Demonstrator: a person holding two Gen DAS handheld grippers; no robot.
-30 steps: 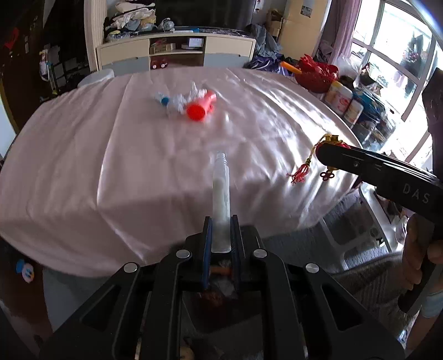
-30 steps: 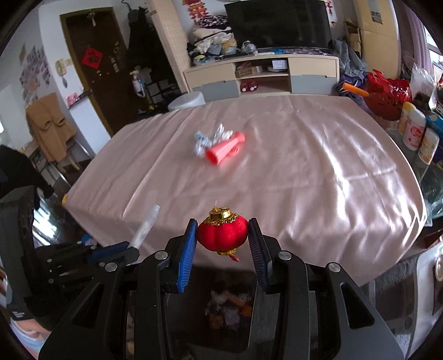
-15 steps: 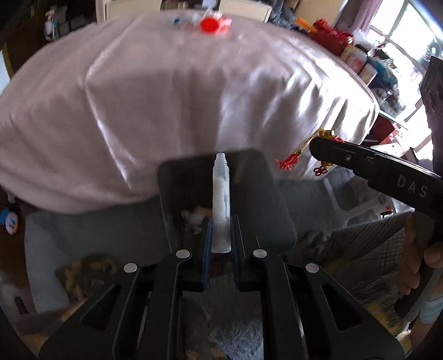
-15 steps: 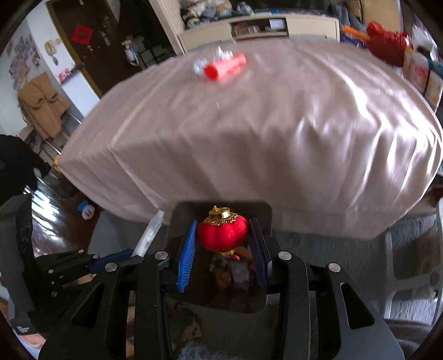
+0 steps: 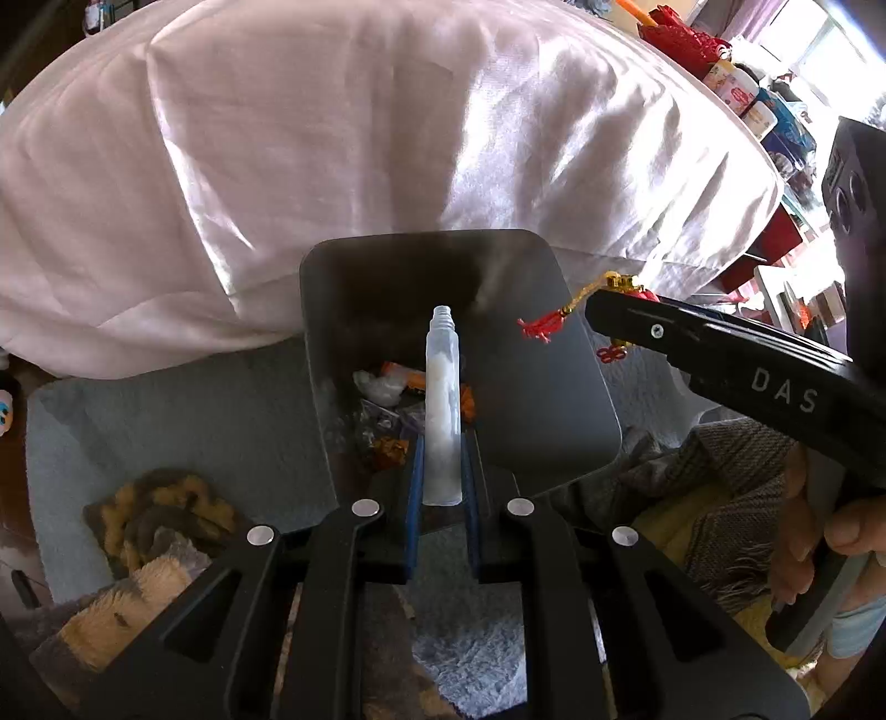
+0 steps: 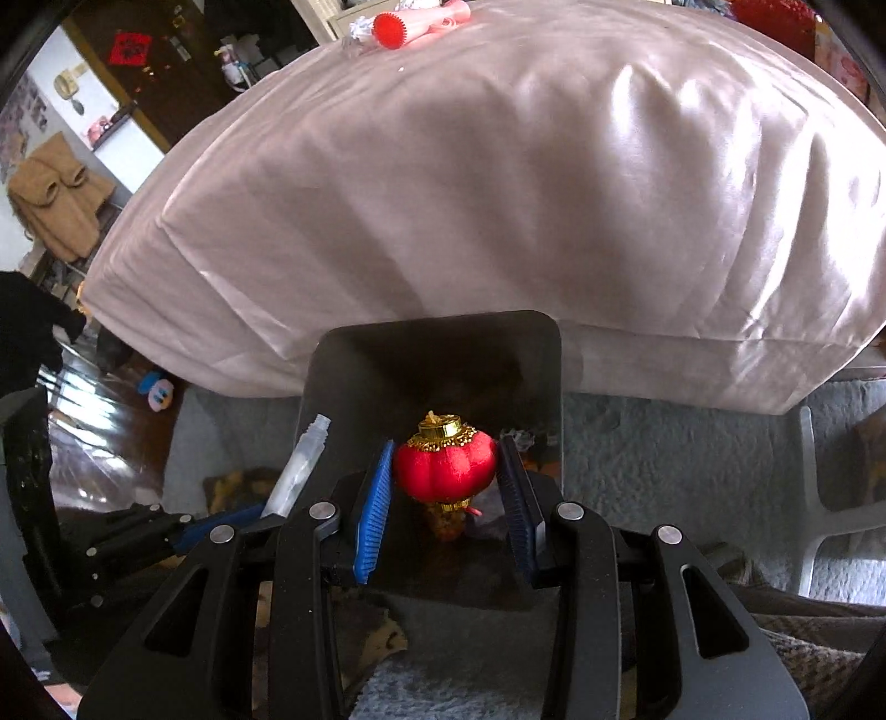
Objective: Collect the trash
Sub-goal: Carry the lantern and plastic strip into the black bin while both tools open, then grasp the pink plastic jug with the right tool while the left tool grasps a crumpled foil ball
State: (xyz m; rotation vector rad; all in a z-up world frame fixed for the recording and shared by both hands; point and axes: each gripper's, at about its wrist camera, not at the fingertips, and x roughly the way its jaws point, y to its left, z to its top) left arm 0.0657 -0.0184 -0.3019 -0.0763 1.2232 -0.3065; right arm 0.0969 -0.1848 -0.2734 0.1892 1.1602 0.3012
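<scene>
Two pieces of trash in hand, one per gripper, both poised over the dark bin [image 5: 559, 354] on the floor beside the cloth-covered table [image 5: 332, 138].

My left gripper [image 5: 441, 487] is clamped nearly shut on a thin clear tube [image 5: 441, 404], gripped at its base, open threaded end pointing away from me. The tube sits above the bin's mouth, over wrappers and scraps already lying at the bottom. My right gripper [image 6: 446, 493] is partly open, its blue pads pressed on either side of a small red lantern ornament [image 6: 444, 462] with a gold cap; in the left view its red tassel [image 5: 540, 328] dangles over the bin's right side.

Step in hand, as I judge it: the drop. To do it well, I want both items well inside the rim before letting go. The tube looks centred enough. The lantern is round and soft, so it may cling to the ribbed pads; open wide rather than a crack. The tassel could snag on the rim, so bring that hand a bit further toward the middle first.

Pose: both grippers point steeply downward, side by side, left tube tip close to the right gripper's fingers. A hand [image 5: 819, 543] grips the right handle at the frame edge.

More trash, a red cup and crinkled plastic [image 6: 410, 22], lies at the far side of the table.
</scene>
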